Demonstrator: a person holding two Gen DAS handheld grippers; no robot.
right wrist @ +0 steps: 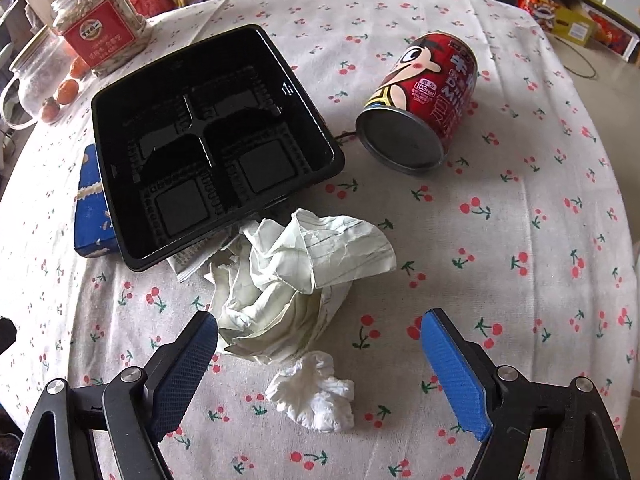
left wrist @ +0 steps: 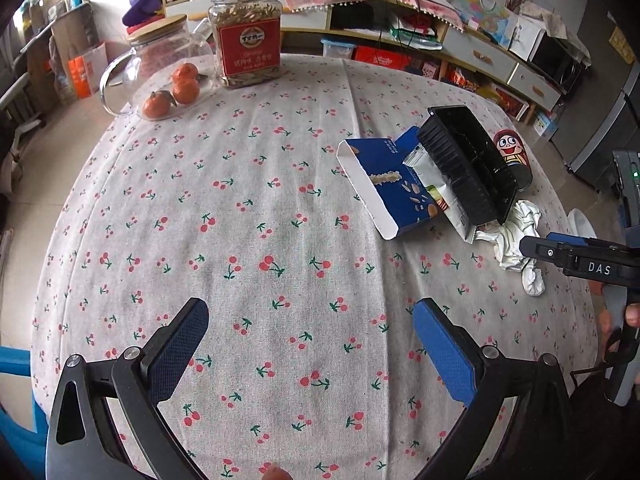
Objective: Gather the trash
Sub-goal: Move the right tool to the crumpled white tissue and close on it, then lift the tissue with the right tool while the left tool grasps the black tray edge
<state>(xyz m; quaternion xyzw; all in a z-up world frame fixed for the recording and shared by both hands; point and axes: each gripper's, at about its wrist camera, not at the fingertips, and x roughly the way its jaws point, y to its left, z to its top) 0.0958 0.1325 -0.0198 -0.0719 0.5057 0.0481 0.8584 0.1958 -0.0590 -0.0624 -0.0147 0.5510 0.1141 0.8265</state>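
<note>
Cherry-print surface was uncleared, tray, can, box, paper and tissue all lying there, while each hand-held gripper, left and right, gaped empty, nothing collected yet.

On the worktop, the tray sits tilted on top of the box, with the can lying on its side to its right. Crumpled paper lies right in front of the tray, a tissue wad just before that. Jar and oranges sit way back left.
</note>
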